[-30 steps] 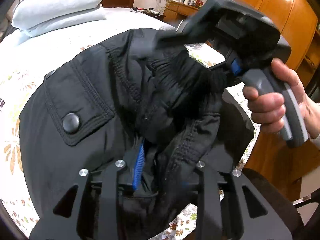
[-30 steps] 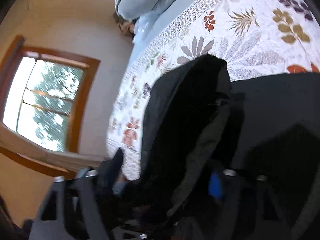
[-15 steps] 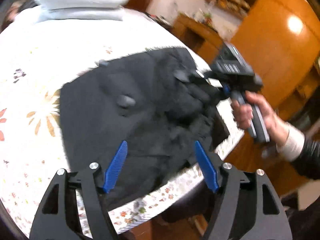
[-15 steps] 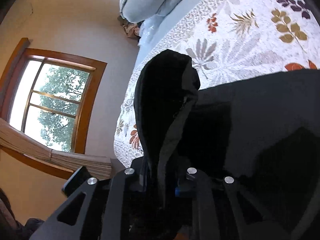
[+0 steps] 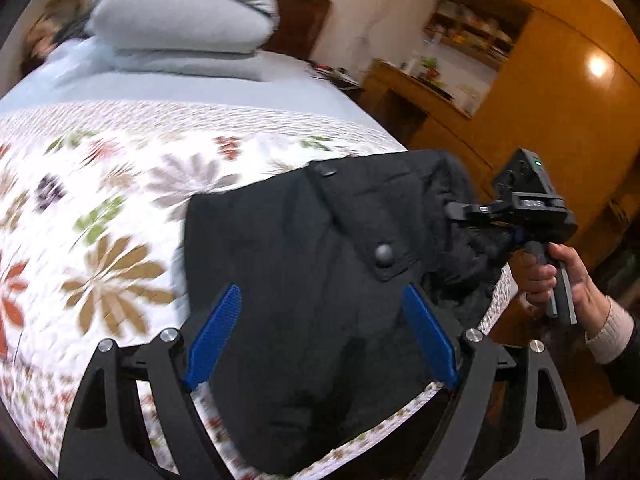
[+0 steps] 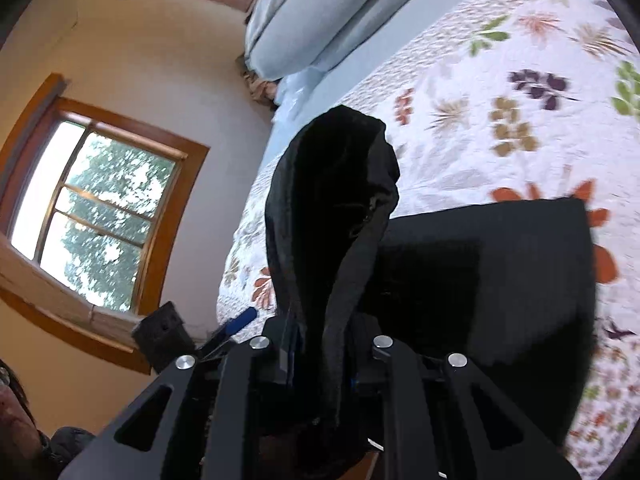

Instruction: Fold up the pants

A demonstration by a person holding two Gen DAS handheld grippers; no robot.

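Floral bedspread (image 5: pixel 120 184) under folded black pants (image 5: pixel 320 280), lying near bed's edge, snap button (image 5: pixel 384 251) on pocket flap facing up. Left gripper (image 5: pixel 320 336) spread wide above pants, blue pads (image 5: pixel 214 336) gripping nothing. Right gripper (image 6: pixel 320 360) clamped on raised waistband fold (image 6: pixel 336 208). Grey pillows (image 5: pixel 180 36) at head of bed.

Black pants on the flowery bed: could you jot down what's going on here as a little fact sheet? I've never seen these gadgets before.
garment: black pants, folded, with a snap-buttoned pocket flap on top
surface: floral quilt on a bed
left gripper: open, blue pads apart, above the pants, holding nothing
right gripper: shut on a bunched edge of the pants, at the bed's side
right hand: wrapped round the gripper's handle
background: grey pillows, wooden cabinets, window
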